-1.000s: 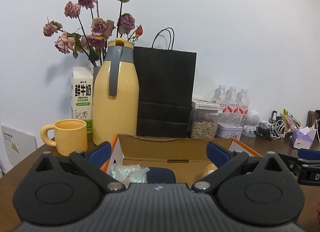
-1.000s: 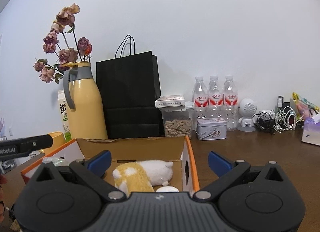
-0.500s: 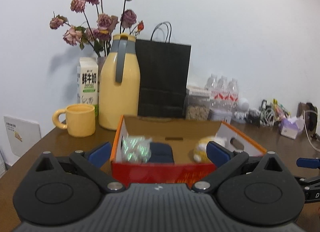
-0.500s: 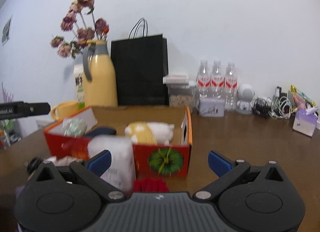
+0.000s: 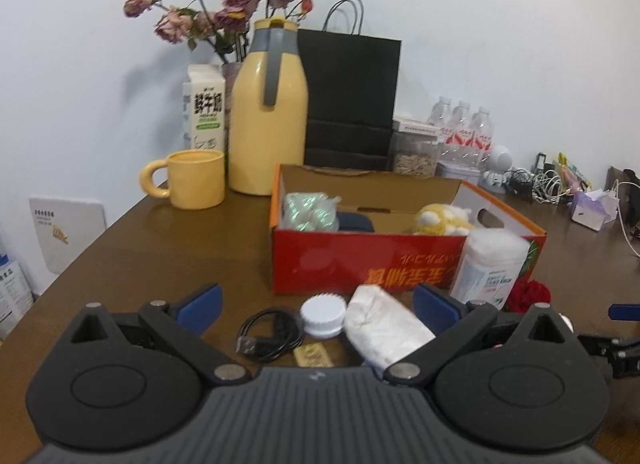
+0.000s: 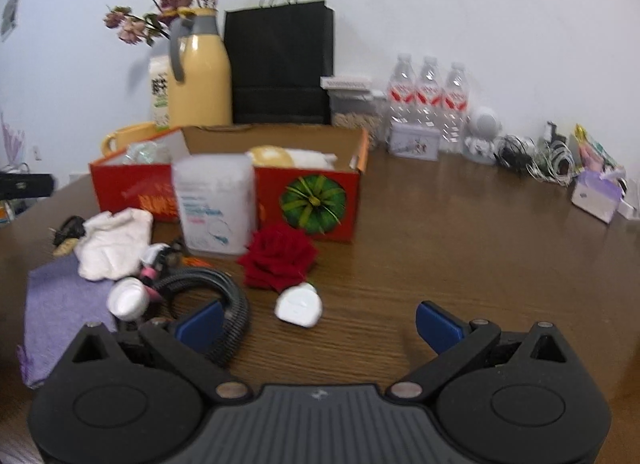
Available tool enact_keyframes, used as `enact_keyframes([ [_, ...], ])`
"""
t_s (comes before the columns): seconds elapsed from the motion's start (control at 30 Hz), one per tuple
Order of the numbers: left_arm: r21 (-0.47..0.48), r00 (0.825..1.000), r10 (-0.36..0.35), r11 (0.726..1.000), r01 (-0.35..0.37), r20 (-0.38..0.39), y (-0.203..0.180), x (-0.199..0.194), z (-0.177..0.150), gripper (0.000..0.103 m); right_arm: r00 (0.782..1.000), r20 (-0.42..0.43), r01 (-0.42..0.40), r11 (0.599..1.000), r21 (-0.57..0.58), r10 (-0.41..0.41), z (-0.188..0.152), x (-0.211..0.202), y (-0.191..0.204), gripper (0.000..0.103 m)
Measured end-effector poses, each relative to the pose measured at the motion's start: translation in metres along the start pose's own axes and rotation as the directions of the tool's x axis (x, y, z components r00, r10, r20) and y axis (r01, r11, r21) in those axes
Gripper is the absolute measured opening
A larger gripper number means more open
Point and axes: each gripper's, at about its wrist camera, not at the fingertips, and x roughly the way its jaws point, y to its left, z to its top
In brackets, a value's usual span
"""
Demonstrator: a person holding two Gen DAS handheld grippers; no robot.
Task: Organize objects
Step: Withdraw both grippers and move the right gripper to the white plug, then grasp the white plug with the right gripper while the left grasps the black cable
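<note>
Currently your left gripper (image 5: 316, 306) gapes empty over the coiled black USB cable (image 5: 271, 334), your right gripper (image 6: 318, 322) is closing on nothing, with the white plastic case (image 6: 299, 306) at its 12 o'clock, before the red cardboard box (image 6: 308, 199).

Both wrist cameras look forward and slightly down over the wooden table (image 5: 168, 240), toward the wall at 12 o'clock. The left wrist view sits nearer the red cardboard box (image 5: 360, 264); the right wrist view stands to its right. Both views show the box (image 6: 320, 203), yellow thermos (image 5: 270, 123) and black paper bag (image 6: 280, 63).
</note>
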Motion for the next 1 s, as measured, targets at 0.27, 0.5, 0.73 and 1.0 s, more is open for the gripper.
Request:
enact_keyframes([
  [0.27,-0.033,0.999,0.033,0.999,-0.034,-0.040,0.011,-0.006,-0.010,0.103,0.997,-0.074,-0.036,0.999,-0.019,0.034,0.010,0.030,0.005,0.057],
  [0.5,-0.049,0.996,0.058,0.997,-0.062,-0.073,0.017,-0.006,-0.017,0.103,0.996,-0.074,-0.050,0.999,-0.003,0.049,0.013,0.035,0.006,0.027],
  [0.73,-0.049,0.993,0.073,0.996,-0.078,-0.093,0.018,0.001,-0.020,0.103,0.999,-0.035,-0.034,0.999,0.005,0.034,0.014,0.028,0.005,0.027],
  [1.0,-0.058,0.991,0.082,0.994,-0.088,-0.109,0.019,0.015,-0.018,0.103,0.992,0.126,0.028,1.000,0.008,-0.029,0.011,0.002,0.006,0.026],
])
